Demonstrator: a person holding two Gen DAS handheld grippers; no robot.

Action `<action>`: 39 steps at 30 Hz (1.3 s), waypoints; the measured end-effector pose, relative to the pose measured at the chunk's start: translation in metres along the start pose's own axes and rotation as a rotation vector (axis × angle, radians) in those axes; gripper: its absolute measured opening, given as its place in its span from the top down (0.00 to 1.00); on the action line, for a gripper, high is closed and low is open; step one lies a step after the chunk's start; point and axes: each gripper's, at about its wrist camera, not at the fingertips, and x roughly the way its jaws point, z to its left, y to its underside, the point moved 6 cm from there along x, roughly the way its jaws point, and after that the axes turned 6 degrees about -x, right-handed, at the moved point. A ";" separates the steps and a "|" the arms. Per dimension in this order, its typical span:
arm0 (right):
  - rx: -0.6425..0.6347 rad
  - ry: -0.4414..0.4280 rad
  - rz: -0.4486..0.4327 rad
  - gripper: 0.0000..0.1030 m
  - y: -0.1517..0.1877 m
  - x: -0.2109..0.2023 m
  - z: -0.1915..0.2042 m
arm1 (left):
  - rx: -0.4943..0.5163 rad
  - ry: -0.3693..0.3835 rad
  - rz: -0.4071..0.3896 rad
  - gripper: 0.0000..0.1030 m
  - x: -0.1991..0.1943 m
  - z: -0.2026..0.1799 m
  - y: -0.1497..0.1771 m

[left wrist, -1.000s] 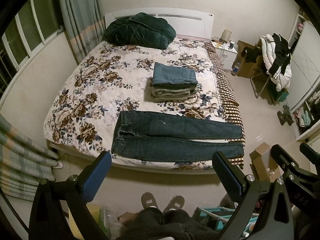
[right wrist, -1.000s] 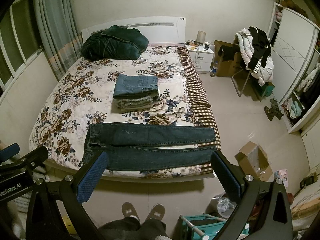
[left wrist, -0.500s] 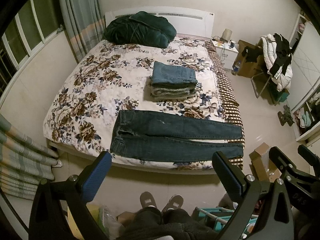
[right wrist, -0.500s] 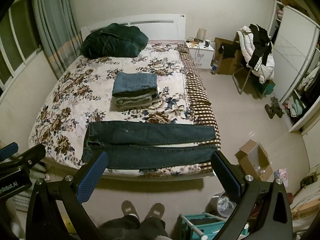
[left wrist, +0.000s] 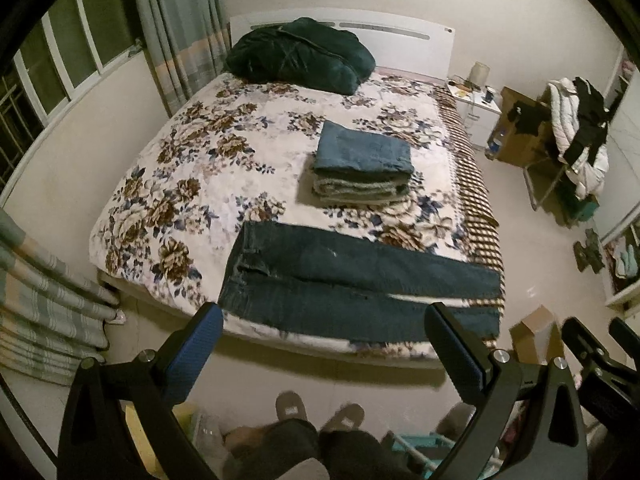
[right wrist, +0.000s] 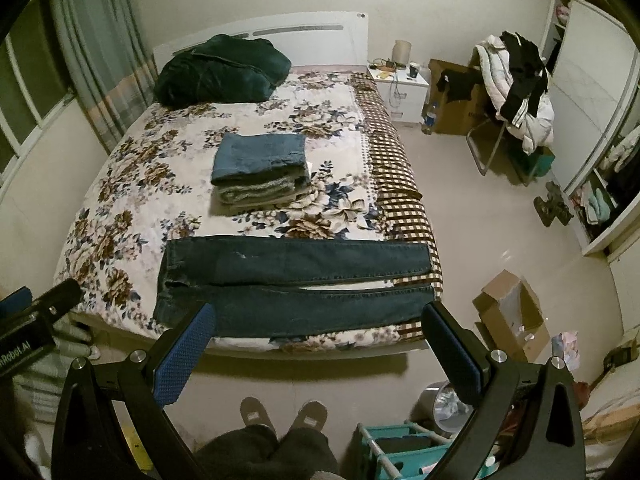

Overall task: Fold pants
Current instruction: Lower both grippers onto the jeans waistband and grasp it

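Dark blue jeans lie flat along the near edge of a floral bed, waist to the left, legs to the right; they also show in the right wrist view. A stack of folded pants sits mid-bed, also in the right wrist view. My left gripper is open and empty, above the floor short of the bed. My right gripper is open and empty, likewise short of the bed edge.
A dark green bundle lies at the headboard. A nightstand, a chair with clothes, a cardboard box and a teal rack stand to the right. Curtains hang left. The person's feet stand below.
Both grippers have moved slightly nearer the bed; the jeans sit closer to the fingertips. Both stay open and empty.
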 end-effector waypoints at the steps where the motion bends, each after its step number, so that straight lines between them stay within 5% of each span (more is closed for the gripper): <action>1: 0.009 0.010 0.005 0.00 -0.004 0.016 -0.007 | 0.000 -0.011 -0.004 0.00 0.008 0.001 -0.003; 10: 0.135 0.091 0.157 0.00 -0.050 0.216 -0.055 | -0.039 -0.124 0.099 0.00 0.179 0.003 -0.054; 18: 0.319 0.102 0.317 0.00 -0.078 0.438 -0.077 | -0.108 -0.190 0.359 0.00 0.393 -0.001 -0.079; 26: 0.608 0.094 0.508 0.00 -0.051 0.644 -0.115 | -0.372 -0.243 0.624 0.00 0.587 0.034 -0.070; 31: 0.748 0.118 0.591 0.00 -0.017 0.702 -0.140 | -0.473 -0.318 0.709 0.00 0.650 0.062 -0.049; 34: 0.804 0.128 0.626 0.00 -0.003 0.729 -0.150 | -0.534 -0.349 0.714 0.03 0.656 0.081 -0.035; 39: 0.887 0.113 0.638 0.08 0.012 0.754 -0.161 | -0.586 -0.323 0.628 0.49 0.638 0.091 -0.030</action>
